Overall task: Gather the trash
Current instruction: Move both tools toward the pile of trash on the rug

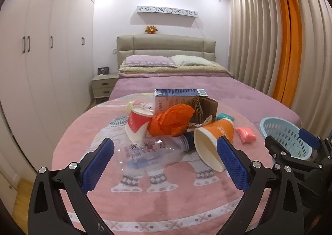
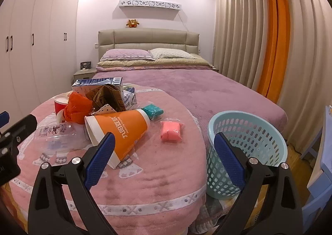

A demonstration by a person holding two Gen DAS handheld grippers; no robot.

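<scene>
Two hand-held grippers hover over the foot of a bed, both spread wide and holding nothing. Just ahead of the left gripper (image 1: 166, 158), between its blue pads, lies a clear plastic bottle (image 1: 149, 152) on its side: likely light, slick and easily crushed, so best pinched across its middle. Beside it, toward the right pad, an orange paper cup (image 1: 213, 141) lies tipped over; it looks light and soft-walled, best gripped at the rim. Behind them sit crumpled orange plastic (image 1: 171, 122), a red cup (image 1: 138, 124) and a carton (image 1: 178, 98). Ahead and right of the right gripper (image 2: 164, 153) stands a pale blue basket (image 2: 249, 141), with a soft pink packet (image 2: 171, 131) ahead.
</scene>
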